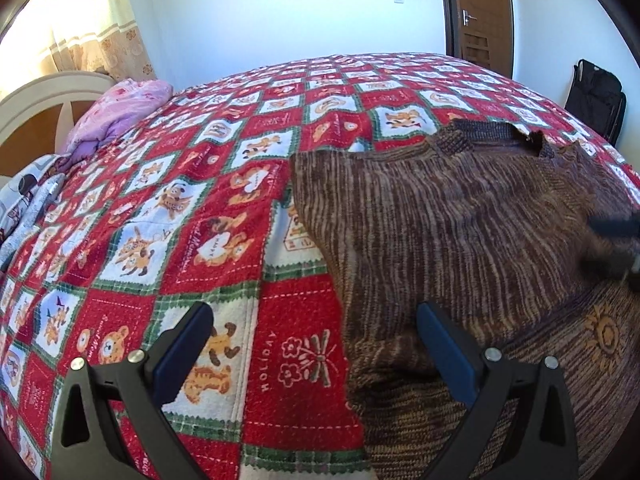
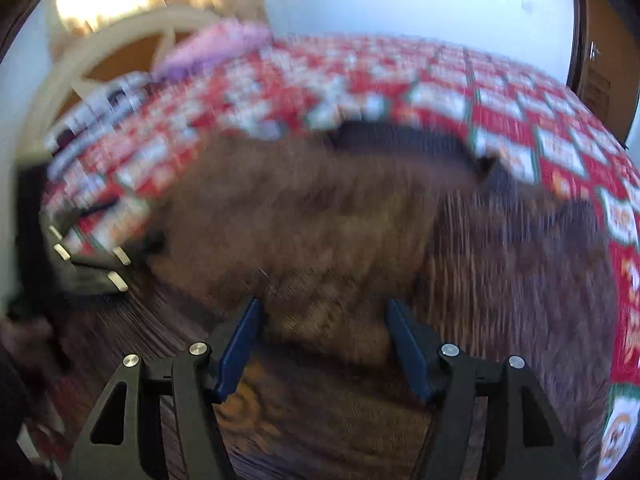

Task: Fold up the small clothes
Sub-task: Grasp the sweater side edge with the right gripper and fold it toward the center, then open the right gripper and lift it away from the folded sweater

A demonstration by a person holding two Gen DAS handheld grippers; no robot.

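A brown striped knitted sweater lies spread on the bed's red patchwork quilt, its dark collar toward the far side. My left gripper hovers open over the sweater's left edge, one finger above the quilt and the other above the knit, holding nothing. In the blurred right wrist view, my right gripper is open over the sweater, with a fold of knit lying between its fingers but not pinched. The right gripper shows as a dark blur at the left view's right edge.
Pink bedding and a grey printed cloth lie at the bed's left by the cream headboard. A brown door and a black bag stand beyond the far right. The left gripper sits left of the sweater.
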